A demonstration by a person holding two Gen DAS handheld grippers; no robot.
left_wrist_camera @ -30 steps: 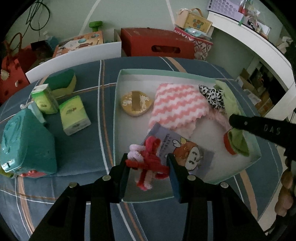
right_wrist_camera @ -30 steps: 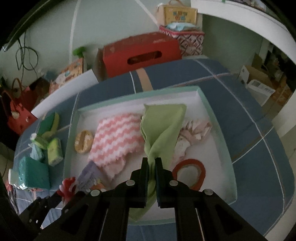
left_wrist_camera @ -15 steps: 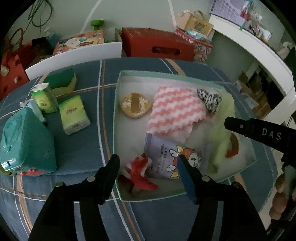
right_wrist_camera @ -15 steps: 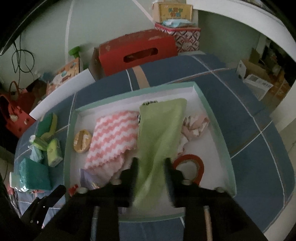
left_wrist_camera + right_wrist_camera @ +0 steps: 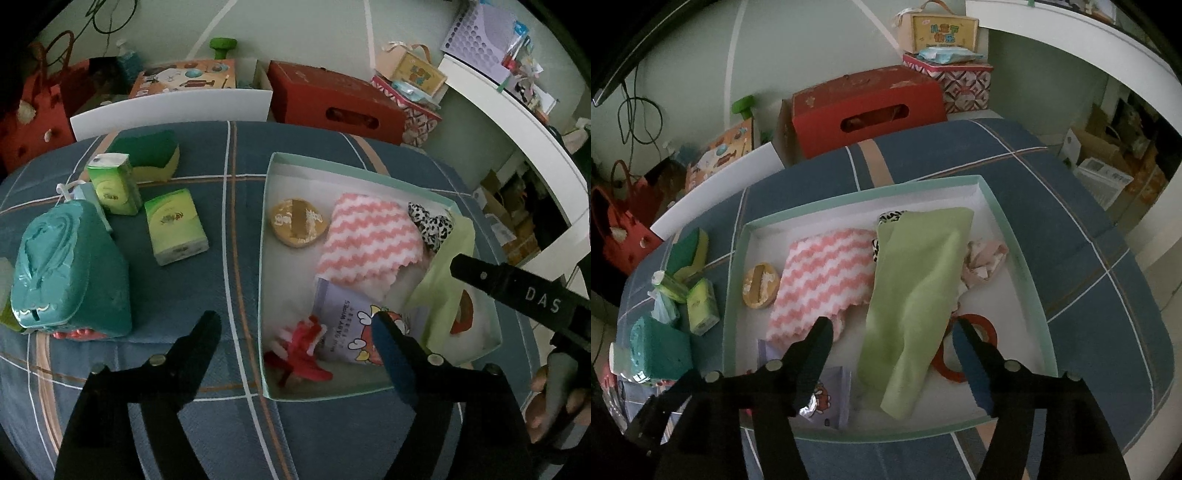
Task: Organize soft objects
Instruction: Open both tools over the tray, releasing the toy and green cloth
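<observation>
A shallow mint-rimmed white box (image 5: 266,236) (image 5: 1004,221) lies on the blue plaid cloth. In it lie a red and pink fuzzy toy (image 5: 301,349), a baby wipes pack (image 5: 351,328) (image 5: 827,398), a pink zigzag cloth (image 5: 369,240) (image 5: 827,280), a green cloth (image 5: 919,295) (image 5: 443,280), a black-and-white scrunchie (image 5: 430,225), a pink rag (image 5: 984,258), a red ring (image 5: 982,332) and a round yellow pad (image 5: 297,221) (image 5: 759,284). My left gripper (image 5: 295,328) is open above the box's near left corner. My right gripper (image 5: 892,336) is open above the green cloth.
Left of the box stand a teal wipes tub (image 5: 66,266), two green tissue packs (image 5: 175,225) (image 5: 112,184) and a green-yellow sponge (image 5: 147,155). A red tissue box (image 5: 332,99) (image 5: 864,107), cartons and a white shelf edge (image 5: 517,122) stand behind the table.
My left gripper opened and dropped the red and pink toy into the box's near corner. My right gripper opened and let the green cloth fall flat in the box. Both drew back.
</observation>
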